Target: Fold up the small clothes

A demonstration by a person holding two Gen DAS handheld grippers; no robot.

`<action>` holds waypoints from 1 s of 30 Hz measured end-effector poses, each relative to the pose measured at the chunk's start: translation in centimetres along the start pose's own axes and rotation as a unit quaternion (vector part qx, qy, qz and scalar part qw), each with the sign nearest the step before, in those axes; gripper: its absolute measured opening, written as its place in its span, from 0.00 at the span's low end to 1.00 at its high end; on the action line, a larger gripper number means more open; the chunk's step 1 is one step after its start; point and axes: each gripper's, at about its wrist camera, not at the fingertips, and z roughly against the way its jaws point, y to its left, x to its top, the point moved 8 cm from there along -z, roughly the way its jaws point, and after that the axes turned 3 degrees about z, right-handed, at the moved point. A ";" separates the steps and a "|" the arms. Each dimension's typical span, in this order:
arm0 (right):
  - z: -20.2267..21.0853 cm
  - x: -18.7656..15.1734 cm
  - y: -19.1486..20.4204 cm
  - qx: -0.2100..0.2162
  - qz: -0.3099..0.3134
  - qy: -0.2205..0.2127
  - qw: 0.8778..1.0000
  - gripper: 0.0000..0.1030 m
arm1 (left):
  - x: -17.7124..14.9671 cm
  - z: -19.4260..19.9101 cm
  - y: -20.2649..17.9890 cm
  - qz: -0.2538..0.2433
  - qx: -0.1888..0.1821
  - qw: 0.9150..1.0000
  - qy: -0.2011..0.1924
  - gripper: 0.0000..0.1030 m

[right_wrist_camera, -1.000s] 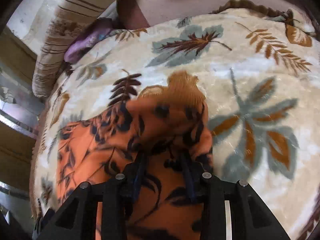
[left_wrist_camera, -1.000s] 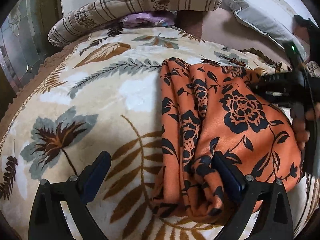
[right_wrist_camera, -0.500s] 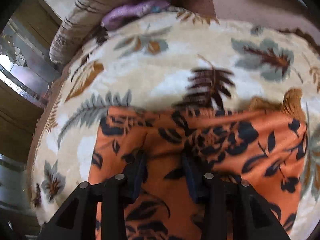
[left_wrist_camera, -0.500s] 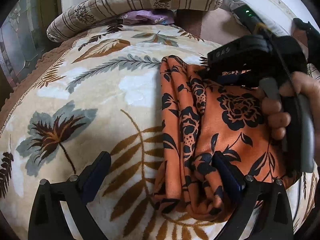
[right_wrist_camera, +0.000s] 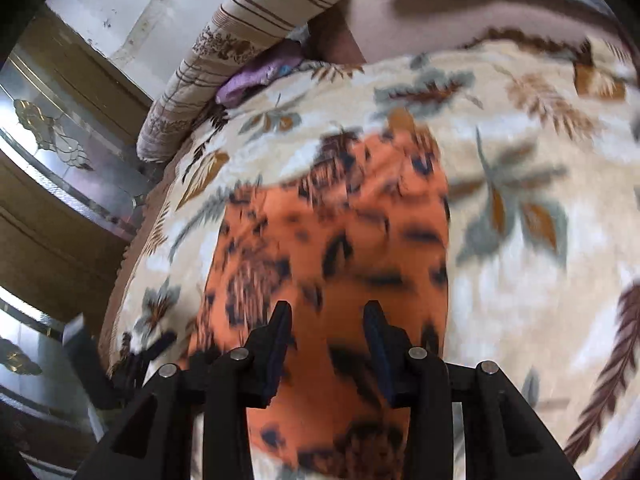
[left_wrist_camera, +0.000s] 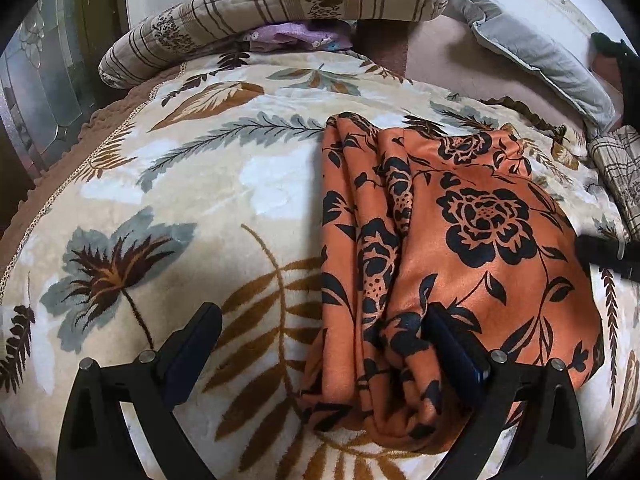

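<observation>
An orange garment with black flowers (left_wrist_camera: pixel 472 232) lies folded on the leaf-patterned blanket (left_wrist_camera: pixel 168 200); its left side is bunched in long pleats. My left gripper (left_wrist_camera: pixel 320 320) stands open wide at the garment's near end. Its right finger (left_wrist_camera: pixel 448 344) rests on the cloth and its left finger on bare blanket. In the right wrist view the image is blurred. There my right gripper (right_wrist_camera: pixel 327 312) hangs above the garment (right_wrist_camera: pixel 340 240) with its jaws partly apart and nothing between them. A black piece of it shows at the right edge of the left wrist view (left_wrist_camera: pixel 608 258).
A striped bolster (left_wrist_camera: pixel 280 4) and a purple cloth (left_wrist_camera: pixel 296 34) lie along the far edge of the bed. A grey pillow (left_wrist_camera: pixel 540 52) and a checked cloth (left_wrist_camera: pixel 616 168) are at the far right. A glass-panelled cabinet (right_wrist_camera: pixel 60 140) stands to the left.
My right gripper, which was down in the cloth over the garment's far part, has let go and pulled back to the right and up. The garment lies flatter. The left gripper stayed put.
</observation>
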 end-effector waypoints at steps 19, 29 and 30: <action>3.4 -0.2 -4.4 0.061 -0.069 -0.048 0.995 0.65 | 0.5 0.7 -0.8 -0.028 0.030 0.999 -0.029 0.98; -0.8 -0.2 -6.5 0.098 -0.123 -0.016 0.987 0.65 | 0.6 0.6 -0.9 -0.028 0.028 0.999 -0.028 0.98; -1.1 -0.1 -6.5 0.105 -0.127 -0.015 0.986 0.65 | 0.7 0.6 -0.9 -0.028 0.027 0.999 -0.027 0.98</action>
